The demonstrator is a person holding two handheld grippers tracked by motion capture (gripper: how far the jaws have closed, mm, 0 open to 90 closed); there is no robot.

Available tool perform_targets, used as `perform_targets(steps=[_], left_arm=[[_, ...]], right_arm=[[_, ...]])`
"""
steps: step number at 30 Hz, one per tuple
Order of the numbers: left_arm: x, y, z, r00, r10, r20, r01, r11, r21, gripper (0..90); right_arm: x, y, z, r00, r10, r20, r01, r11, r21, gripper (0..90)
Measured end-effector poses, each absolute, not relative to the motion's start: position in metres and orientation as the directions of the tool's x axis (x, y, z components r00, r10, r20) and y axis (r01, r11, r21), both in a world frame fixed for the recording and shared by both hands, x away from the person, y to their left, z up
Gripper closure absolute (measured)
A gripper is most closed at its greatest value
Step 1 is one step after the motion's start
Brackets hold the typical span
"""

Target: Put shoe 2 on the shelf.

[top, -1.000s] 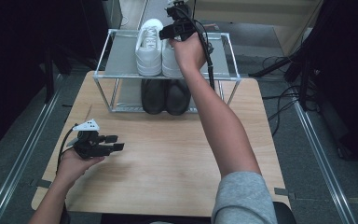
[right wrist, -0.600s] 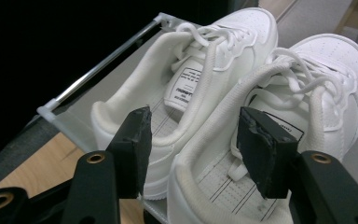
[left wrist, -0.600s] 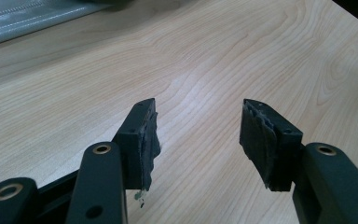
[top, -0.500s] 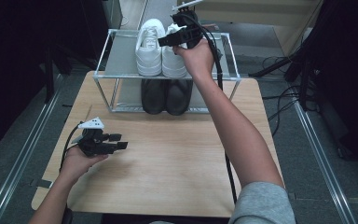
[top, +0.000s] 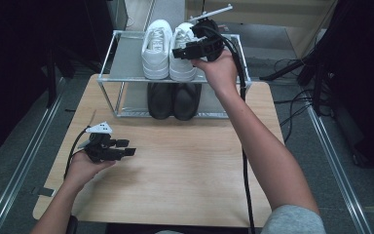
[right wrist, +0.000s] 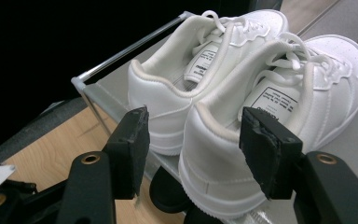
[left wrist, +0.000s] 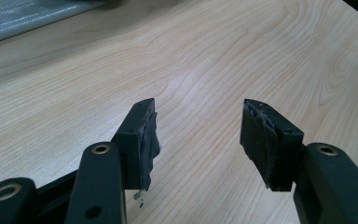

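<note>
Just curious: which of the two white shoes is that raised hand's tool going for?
The right-hand white shoe: its heel sits between the right gripper open fingers; the left white shoe lies beside.

Looks like a lab or test studio, not anyone's home. A plain wooden table [top: 185, 180] sits on grey floor between metal floor rails [top: 19, 165], black curtains hang on both sides of it, and cables [top: 292, 100] trail off to its right.
</note>
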State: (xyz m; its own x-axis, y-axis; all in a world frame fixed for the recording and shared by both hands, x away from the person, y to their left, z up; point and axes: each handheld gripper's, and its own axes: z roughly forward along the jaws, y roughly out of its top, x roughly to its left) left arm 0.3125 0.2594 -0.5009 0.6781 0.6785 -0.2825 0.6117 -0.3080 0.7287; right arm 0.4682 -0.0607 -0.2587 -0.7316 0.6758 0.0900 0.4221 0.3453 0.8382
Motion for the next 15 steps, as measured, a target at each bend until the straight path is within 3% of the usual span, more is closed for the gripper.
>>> perform_targets(steps=[15], left_arm=[[0.313, 0.259, -0.502, 0.675, 0.683, -0.28, 0.615, -0.311, 0.725, 45.3]], right_arm=[[0.446, -0.098, -0.286, -0.766, 0.639, 0.07, 0.384, 0.366, 0.848, 42.2]])
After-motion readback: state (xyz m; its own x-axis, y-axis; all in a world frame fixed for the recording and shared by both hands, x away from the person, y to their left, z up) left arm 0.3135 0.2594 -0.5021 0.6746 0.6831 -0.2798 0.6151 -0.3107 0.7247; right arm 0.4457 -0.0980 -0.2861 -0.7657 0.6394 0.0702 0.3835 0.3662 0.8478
